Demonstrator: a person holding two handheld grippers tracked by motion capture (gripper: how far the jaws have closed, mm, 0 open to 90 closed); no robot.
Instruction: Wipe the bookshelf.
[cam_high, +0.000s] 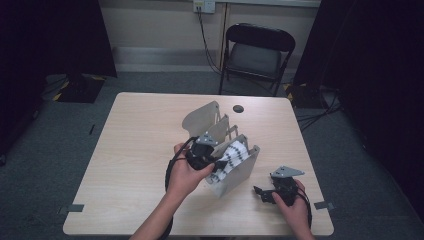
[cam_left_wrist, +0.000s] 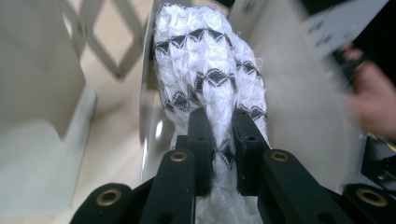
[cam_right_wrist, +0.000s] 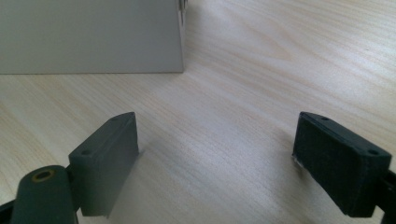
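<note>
Cloth (cam_left_wrist: 208, 79) with a white knit and black zigzag marks is pinched between the jaws of the left gripper (cam_left_wrist: 218, 128), which are pressed close on its lower part. In the high view the cloth (cam_high: 234, 154) sits in the nearest slot of a grey metal rack (cam_high: 239, 172) with upright divider plates, and the left gripper (cam_high: 216, 162) reaches into this slot from the person's side, held by the left hand (cam_high: 186, 175). The rack stands near the middle of the pale wooden worktop (cam_high: 135, 150). In the left gripper view the cloth rises between two grey plates, and a folding lattice part of the rack is beside it.

The right gripper (cam_high: 260, 192) rests low on the worktop, just beside the rack's near corner, in the right hand (cam_high: 295, 202). Its jaws are spread wide, with bare wood (cam_right_wrist: 219, 121) between them.
</note>
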